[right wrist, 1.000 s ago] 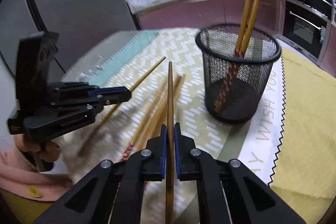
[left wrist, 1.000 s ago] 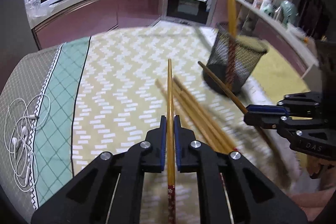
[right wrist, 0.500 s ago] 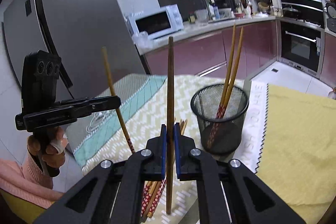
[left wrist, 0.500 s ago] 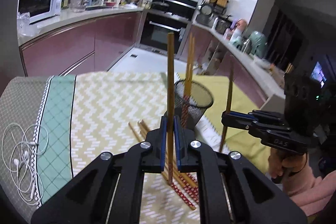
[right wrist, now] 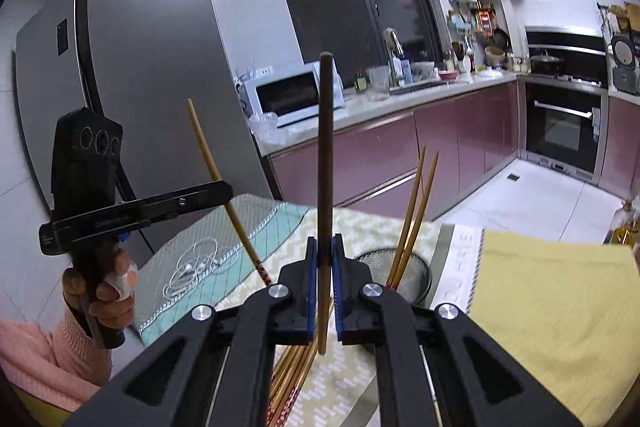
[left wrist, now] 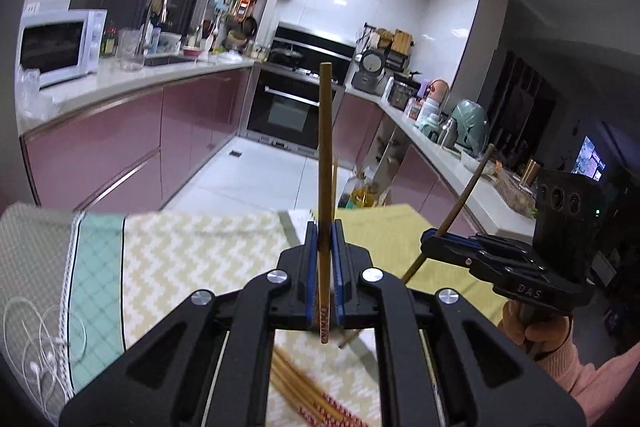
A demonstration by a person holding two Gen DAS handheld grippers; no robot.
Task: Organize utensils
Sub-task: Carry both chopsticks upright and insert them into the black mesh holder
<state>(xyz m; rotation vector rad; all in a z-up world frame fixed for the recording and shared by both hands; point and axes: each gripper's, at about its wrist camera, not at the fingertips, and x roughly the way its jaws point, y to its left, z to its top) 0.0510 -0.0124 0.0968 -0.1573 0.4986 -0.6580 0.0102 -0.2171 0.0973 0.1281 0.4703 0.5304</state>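
Two chopsticks are in the air at once, one per gripper. The left gripper (left wrist: 325, 259) is clamped on a light bamboo chopstick (left wrist: 325, 155) that stands almost upright between its blue pads, patterned red end down. The right gripper (right wrist: 325, 267) is clamped the same way on a darker chopstick (right wrist: 325, 155), also near vertical. Each gripper shows in the other's view, held by a hand in a pink sleeve (left wrist: 576, 375), and both are lifted clear of the table.

Below them, the black mesh holder (right wrist: 416, 267) sits on the zigzag-patterned tablecloth (left wrist: 192, 259) with two chopsticks (right wrist: 416, 203) already leaning inside it. A loose bundle of chopsticks (right wrist: 292, 371) lies on the cloth just in front of the holder, not yet sorted. White earphones (right wrist: 192, 271) lie off on the green-checked strip, well apart from the work.

Judging by this, the step in hand is the carry: two sticks are picked up and must go into the holder. Next, each stick needs to come over the holder's rim, red end down, and be released only once its lower end is inside; doing one at a time would avoid the grippers crowding the narrow opening.
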